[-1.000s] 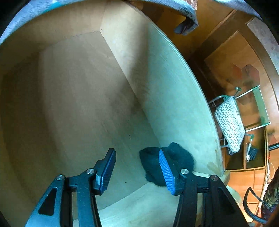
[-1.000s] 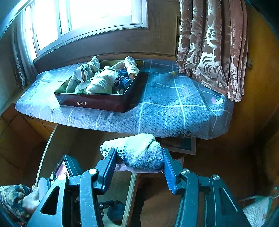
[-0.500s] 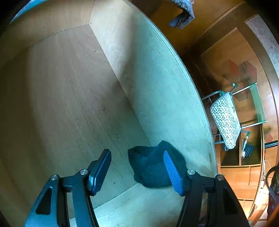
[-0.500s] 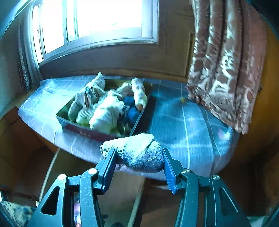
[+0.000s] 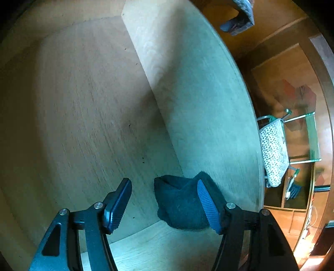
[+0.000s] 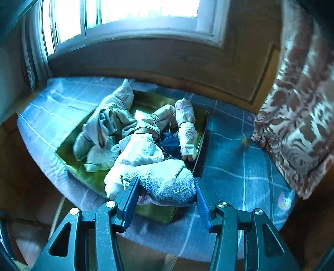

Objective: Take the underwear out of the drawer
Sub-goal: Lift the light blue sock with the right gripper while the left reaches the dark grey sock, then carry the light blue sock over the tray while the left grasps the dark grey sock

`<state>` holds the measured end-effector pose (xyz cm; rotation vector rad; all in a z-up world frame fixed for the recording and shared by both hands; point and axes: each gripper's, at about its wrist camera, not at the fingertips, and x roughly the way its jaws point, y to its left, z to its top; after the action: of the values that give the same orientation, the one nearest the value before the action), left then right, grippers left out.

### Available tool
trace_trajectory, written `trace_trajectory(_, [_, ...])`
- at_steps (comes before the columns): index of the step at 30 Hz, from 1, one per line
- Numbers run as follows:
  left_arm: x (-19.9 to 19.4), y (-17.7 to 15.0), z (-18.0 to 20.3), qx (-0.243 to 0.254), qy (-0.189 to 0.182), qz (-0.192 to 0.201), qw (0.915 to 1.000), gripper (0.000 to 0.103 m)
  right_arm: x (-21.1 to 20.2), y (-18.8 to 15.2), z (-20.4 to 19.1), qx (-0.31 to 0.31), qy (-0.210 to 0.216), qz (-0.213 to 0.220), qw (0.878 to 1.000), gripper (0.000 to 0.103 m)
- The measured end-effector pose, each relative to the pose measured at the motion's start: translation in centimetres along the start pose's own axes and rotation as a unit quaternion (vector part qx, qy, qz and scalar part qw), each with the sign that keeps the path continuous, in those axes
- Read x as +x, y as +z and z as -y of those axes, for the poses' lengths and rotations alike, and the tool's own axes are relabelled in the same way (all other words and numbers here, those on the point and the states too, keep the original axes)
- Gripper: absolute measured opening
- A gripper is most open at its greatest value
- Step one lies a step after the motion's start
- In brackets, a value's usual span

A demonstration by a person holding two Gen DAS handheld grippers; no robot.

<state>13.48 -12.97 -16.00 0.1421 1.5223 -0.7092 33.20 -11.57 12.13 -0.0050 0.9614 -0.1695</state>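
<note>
In the left wrist view a dark rolled garment (image 5: 181,205) lies in the near right corner of the pale wooden drawer (image 5: 87,108). My left gripper (image 5: 165,200) hangs over it, jaws opening; the right pad (image 5: 205,203) lies against the garment, the left pad (image 5: 118,203) stands clear. In the right wrist view my right gripper (image 6: 166,198) is shut on a pale blue-grey rolled garment (image 6: 167,183), held above the near edge of a dark tray (image 6: 144,210) piled with several light garments (image 6: 133,133).
The tray sits on a blue checked cloth (image 6: 235,166) below a window (image 6: 125,16). A patterned curtain (image 6: 300,116) hangs at the right. Beside the drawer wall (image 5: 200,108) stands a rack with a spotted cushion (image 5: 273,150).
The right gripper has carried its pale garment from below the cloth's edge up over the tray. The left gripper's jaws have widened and it has sunk slightly toward the dark garment.
</note>
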Motion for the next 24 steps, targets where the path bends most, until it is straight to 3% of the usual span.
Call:
trace_trajectory(6, [-0.1,0.6,-1.1,-0.01,-0.003,-0.004,0.9999,0.068,3.6,1.5,-0.7,-0.022,-0.019,-0.041,0.999,0.052])
trace_trajectory(15, [0.2,0.6,-1.5,-0.043,0.01,-0.008,0.999,0.074,4.7,2.2,-1.4,-0.042,-0.028,-0.039,0.998,0.052])
trace_trajectory(18, [0.5,0.4,-1.5,-0.045,0.013,-0.026,0.9986,0.074,4.6,2.2,-1.5,-0.044,-0.028,-0.037,0.998,0.052])
trace_trajectory(24, [0.0,0.1,-2.6,-0.065,-0.028,-0.052,0.9961,0.073,4.6,2.1,-1.2,-0.041,-0.022,-0.036,0.998,0.052])
